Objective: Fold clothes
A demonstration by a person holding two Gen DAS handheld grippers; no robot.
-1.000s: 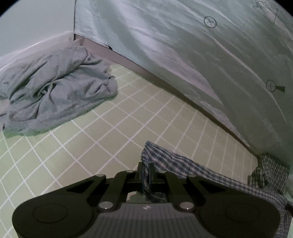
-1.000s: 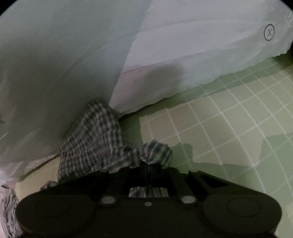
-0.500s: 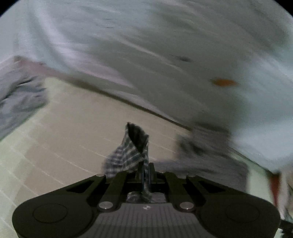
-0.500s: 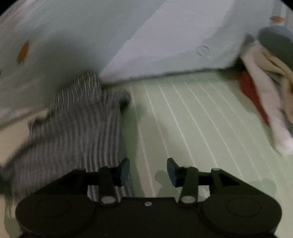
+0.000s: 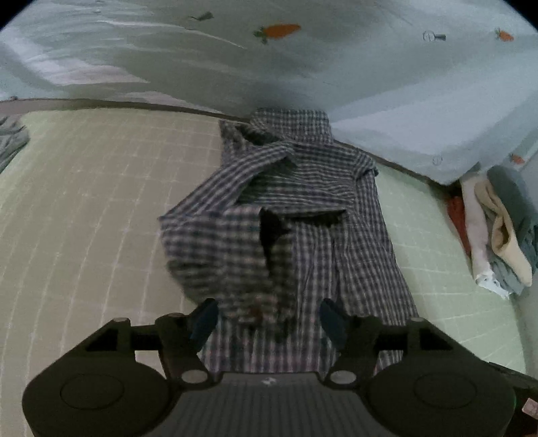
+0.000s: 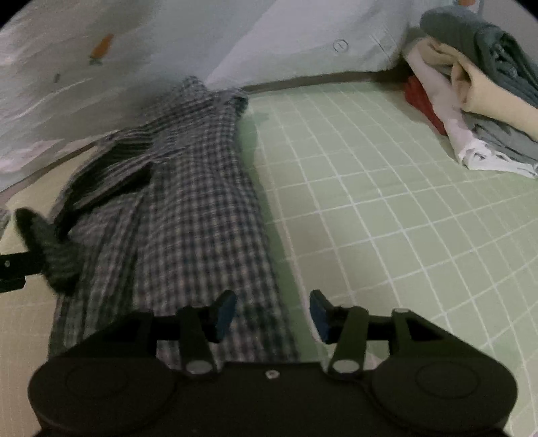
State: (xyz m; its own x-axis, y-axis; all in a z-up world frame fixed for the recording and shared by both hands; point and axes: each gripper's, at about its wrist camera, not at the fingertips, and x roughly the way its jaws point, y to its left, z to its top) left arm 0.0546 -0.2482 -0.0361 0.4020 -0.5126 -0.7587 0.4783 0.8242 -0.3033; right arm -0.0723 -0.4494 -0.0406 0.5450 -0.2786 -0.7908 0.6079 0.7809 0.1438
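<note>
While plaid shirt (image 5: 296,215) lies rumpled, left gripper (image 5: 269,317) wide, empty, right gripper (image 6: 272,316) wide, empty

One checked shirt (image 5: 296,215) lies in the middle of the frame in the left wrist view and in the left half in the right wrist view. One stack of folded clothes (image 6: 470,101) sits at the upper right of the right wrist view; how many pieces it holds cannot be told, though red, white, cream and grey layers show. One grey garment (image 5: 10,141) peeks in at the left edge of the left wrist view. Two grippers show, the left gripper (image 5: 269,319) and the right gripper (image 6: 270,316), each with two fingers. Three carrot prints (image 5: 277,31) are countable on the pale sheet along the top of the left wrist view.
</note>
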